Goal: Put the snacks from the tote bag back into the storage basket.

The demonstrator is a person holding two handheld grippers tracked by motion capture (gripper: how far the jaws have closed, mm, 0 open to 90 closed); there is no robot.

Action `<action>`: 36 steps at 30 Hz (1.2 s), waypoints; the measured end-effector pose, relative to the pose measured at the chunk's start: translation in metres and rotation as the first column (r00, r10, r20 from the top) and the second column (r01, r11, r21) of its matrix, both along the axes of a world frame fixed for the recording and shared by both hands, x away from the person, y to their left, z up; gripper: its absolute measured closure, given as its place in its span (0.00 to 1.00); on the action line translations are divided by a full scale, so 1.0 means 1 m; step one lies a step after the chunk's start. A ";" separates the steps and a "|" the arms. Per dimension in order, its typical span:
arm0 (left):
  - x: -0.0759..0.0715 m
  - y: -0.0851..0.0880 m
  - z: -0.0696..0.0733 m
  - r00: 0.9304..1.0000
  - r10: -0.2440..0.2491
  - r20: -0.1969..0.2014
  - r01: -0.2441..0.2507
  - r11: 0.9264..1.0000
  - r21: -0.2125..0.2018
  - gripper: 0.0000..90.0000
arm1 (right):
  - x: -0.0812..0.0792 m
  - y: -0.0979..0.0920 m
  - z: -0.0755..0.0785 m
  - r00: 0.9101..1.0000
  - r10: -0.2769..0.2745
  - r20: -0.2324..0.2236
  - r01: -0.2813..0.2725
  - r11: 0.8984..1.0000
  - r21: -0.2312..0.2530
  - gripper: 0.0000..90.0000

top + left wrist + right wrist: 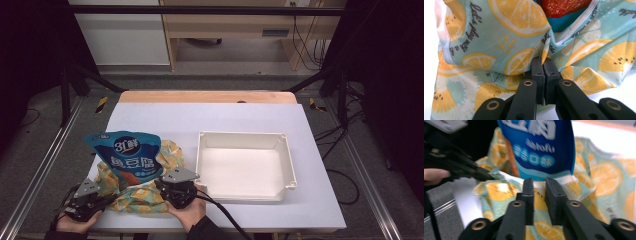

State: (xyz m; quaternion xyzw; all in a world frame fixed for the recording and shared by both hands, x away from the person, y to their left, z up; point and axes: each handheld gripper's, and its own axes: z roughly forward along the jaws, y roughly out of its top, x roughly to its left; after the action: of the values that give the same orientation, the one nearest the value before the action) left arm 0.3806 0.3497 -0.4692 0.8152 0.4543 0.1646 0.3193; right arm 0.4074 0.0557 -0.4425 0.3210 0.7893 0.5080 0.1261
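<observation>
Down at the near left corner of the pale lilac surface (250, 117), we see a soft cloth bag printed with orange slices on mint green (145, 192), and a glossy blue snack pouch with white lettering (127, 152) stands in its mouth, leaning toward the far side. Our left tool (107, 199) is clenched on a fold of the bag's cloth at its near left edge; in the left gripper view the two black jaws meet with the fabric (506, 37) pinched between them. Our right tool (162, 184) sits at the bag's near right side, just beside the white rectangular plastic tray (287, 165). In the right gripper view its jaws stand a little apart, with the bag's rim (564, 180) just beyond their tips; we cannot tell whether they grip it. The tray lies right of the bag, close beside it.
</observation>
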 end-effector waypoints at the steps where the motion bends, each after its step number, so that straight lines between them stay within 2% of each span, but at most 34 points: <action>1: 0.000 0.000 0.000 1.000 -0.002 0.001 0.002 1.000 0.001 0.97 | 0.001 0.002 -0.003 1.000 -0.007 -0.005 0.007 1.000 -0.017 0.93; 3: -0.001 0.000 0.001 1.000 -0.007 0.002 0.007 1.000 0.008 0.96 | 0.002 0.005 -0.014 1.000 -0.015 -0.019 0.014 0.998 -0.062 0.96; 6: -0.001 0.000 0.001 1.000 -0.003 0.011 0.003 1.000 -0.003 0.94 | 0.003 0.006 -0.026 0.998 -0.032 -0.051 0.027 0.995 -0.101 1.00; 11: -0.006 0.003 0.006 0.999 0.001 0.050 0.001 1.000 -0.029 0.90 | 0.002 0.007 -0.039 0.996 -0.037 -0.085 0.025 0.991 -0.132 1.00; 16: -0.010 0.005 0.011 0.996 0.011 0.083 -0.006 0.998 -0.061 0.86 | 0.002 0.008 -0.044 0.995 -0.038 -0.091 0.024 0.988 -0.150 1.00; 18: -0.012 0.007 0.016 0.994 0.025 0.103 -0.016 0.996 -0.086 0.84 | 0.002 0.009 -0.047 0.994 -0.042 -0.100 0.025 0.987 -0.158 1.00; 21: -0.016 0.010 0.026 0.988 0.043 0.145 -0.026 0.993 -0.116 0.82 | 0.002 0.009 -0.047 0.994 -0.042 -0.099 0.026 0.987 -0.162 1.00; 22: -0.016 0.010 0.026 0.988 0.043 0.145 -0.026 0.993 -0.116 0.82 | 0.002 0.009 -0.047 0.994 -0.042 -0.099 0.026 0.987 -0.162 1.00; 23: -0.019 0.013 0.034 0.982 0.059 0.180 -0.036 0.991 -0.129 0.81 | 0.002 0.010 -0.047 0.995 -0.045 -0.093 0.030 0.986 -0.164 1.00; 24: -0.019 0.013 0.034 0.982 0.059 0.180 -0.036 0.991 -0.129 0.81 | 0.002 0.010 -0.047 0.995 -0.045 -0.093 0.030 0.986 -0.164 1.00; 25: -0.021 0.015 0.044 0.972 0.083 0.219 -0.050 0.987 -0.150 0.81 | 0.002 0.010 -0.047 0.994 -0.045 -0.097 0.028 0.986 -0.165 1.00; 26: -0.021 0.015 0.044 0.972 0.083 0.219 -0.050 0.987 -0.150 0.81 | 0.002 0.010 -0.047 0.994 -0.044 -0.099 0.027 0.985 -0.169 1.00; 27: -0.020 0.016 0.053 0.962 0.098 0.254 -0.055 0.983 -0.173 0.82 | 0.002 0.010 -0.047 0.994 -0.043 -0.098 0.026 0.985 -0.170 1.00; 28: -0.020 0.016 0.053 0.962 0.098 0.254 -0.055 0.983 -0.173 0.84 | 0.002 0.010 -0.047 0.994 -0.043 -0.097 0.026 0.985 -0.171 1.00; 29: -0.016 0.014 0.061 0.954 0.099 0.283 -0.053 0.984 -0.168 0.85 | 0.002 0.010 -0.047 0.994 -0.044 -0.097 0.027 0.985 -0.170 1.00; 31: -0.008 0.009 0.066 0.947 0.094 0.309 -0.051 0.988 -0.144 0.88 | 0.002 0.010 -0.047 0.994 -0.045 -0.097 0.028 0.985 -0.170 1.00; 34: 0.000 0.004 0.066 0.946 0.081 0.314 -0.043 0.991 -0.128 0.93 | 0.002 0.010 -0.047 0.994 -0.044 -0.101 0.026 0.985 -0.170 1.00; 35: 0.012 -0.002 0.060 0.954 0.066 0.293 -0.037 0.994 -0.102 0.94 | 0.002 0.010 -0.047 0.994 -0.044 -0.103 0.026 0.985 -0.168 1.00; 36: 0.012 -0.002 0.060 0.954 0.066 0.293 -0.037 0.994 -0.102 0.95 | 0.002 0.010 -0.047 0.994 -0.044 -0.103 0.026 0.985 -0.168 1.00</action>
State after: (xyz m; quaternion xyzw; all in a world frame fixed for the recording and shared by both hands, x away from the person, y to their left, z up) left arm 0.3922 0.3475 -0.4089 0.7531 0.4298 0.2713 0.4177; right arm 0.4093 0.0658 -0.4898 0.3499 0.8288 0.4201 0.1194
